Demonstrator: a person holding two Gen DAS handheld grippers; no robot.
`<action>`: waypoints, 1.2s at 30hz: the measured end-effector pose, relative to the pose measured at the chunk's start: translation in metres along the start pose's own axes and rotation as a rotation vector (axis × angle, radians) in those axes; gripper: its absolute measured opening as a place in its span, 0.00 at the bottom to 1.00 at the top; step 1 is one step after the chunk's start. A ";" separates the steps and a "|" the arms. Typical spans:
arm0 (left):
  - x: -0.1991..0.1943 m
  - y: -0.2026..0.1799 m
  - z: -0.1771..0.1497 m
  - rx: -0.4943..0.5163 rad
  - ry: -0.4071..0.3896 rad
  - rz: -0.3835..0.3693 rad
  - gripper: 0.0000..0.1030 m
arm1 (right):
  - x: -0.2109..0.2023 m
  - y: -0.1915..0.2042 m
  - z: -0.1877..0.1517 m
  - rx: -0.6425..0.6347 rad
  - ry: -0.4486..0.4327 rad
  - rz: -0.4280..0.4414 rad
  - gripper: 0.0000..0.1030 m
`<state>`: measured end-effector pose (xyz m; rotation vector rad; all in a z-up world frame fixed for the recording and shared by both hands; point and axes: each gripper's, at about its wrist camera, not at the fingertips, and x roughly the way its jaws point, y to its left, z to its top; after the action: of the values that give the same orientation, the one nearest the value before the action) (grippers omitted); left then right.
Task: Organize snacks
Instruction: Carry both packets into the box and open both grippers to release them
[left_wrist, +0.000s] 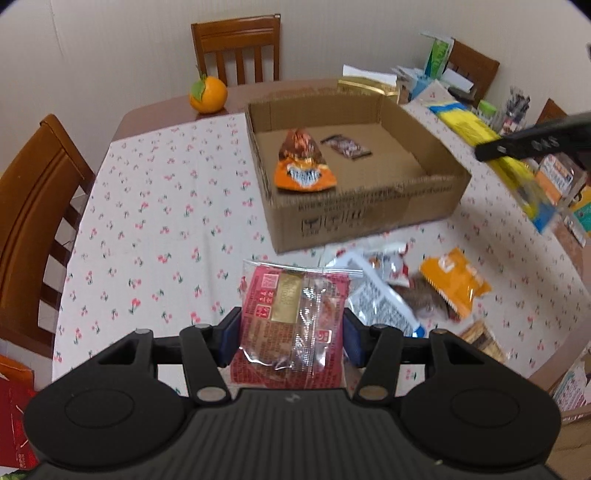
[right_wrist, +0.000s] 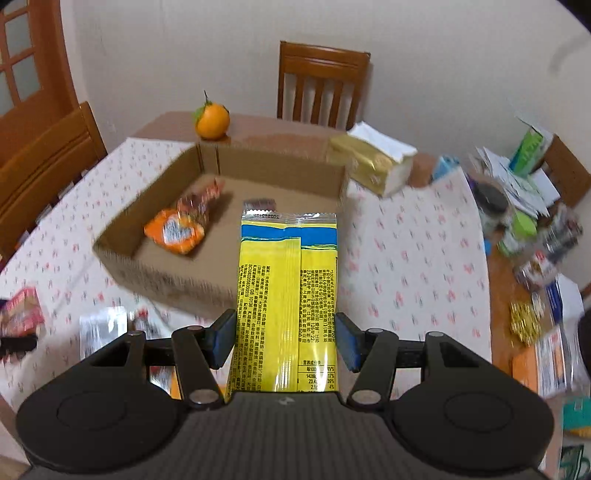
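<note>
In the left wrist view our left gripper (left_wrist: 291, 334) has its jaws clamped on a red snack packet (left_wrist: 290, 321), the blue pads pressing its two sides at lower centre of the frame. In the right wrist view our right gripper (right_wrist: 286, 338) has its jaws closed narrow on a long yellow snack packet (right_wrist: 286, 295) that sticks up toward the middle of the frame; both pads meet its edges.

Beyond the red packet we see a strip of bare cloth, then the near wall of the open cardboard box (left_wrist: 362, 218) at centre right. Inside it an orange snack bag (left_wrist: 303, 166) lies against the left wall and a small dark bar (left_wrist: 345, 146) lies just beside it; the right half of the box floor is free. At lower right of the left wrist view, loose snack packets (left_wrist: 424, 291) lie in a heap near the box's front corner. The wide left half of the counter (left_wrist: 155, 206) is open cloth.

The counter wears a white cloth with small red cherries, and brown wood shows at its far edge, where an orange (left_wrist: 208, 94) stands. A gold tissue pack (right_wrist: 369, 164) sits behind the box's far right corner. Clutter (right_wrist: 524, 206) of cartons and papers crowds the right edge of the right wrist view. Wooden chairs (left_wrist: 236, 50) stand round the counter against a pale wall, and a wooden door (right_wrist: 26, 66) shows at upper left of the right wrist view.
</note>
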<state>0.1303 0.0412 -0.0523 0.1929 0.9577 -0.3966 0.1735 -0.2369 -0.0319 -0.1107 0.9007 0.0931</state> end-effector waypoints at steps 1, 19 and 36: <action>-0.001 0.001 0.003 0.001 -0.006 -0.002 0.53 | 0.003 0.001 0.007 -0.002 -0.006 0.004 0.60; 0.007 0.028 0.050 0.016 -0.075 -0.008 0.53 | 0.114 0.000 0.094 0.074 0.035 -0.047 0.60; 0.040 0.005 0.112 0.088 -0.135 -0.092 0.53 | 0.051 0.008 0.046 0.085 -0.060 -0.099 1.00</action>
<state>0.2375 -0.0009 -0.0219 0.2001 0.8187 -0.5311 0.2397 -0.2210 -0.0438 -0.0731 0.8371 -0.0338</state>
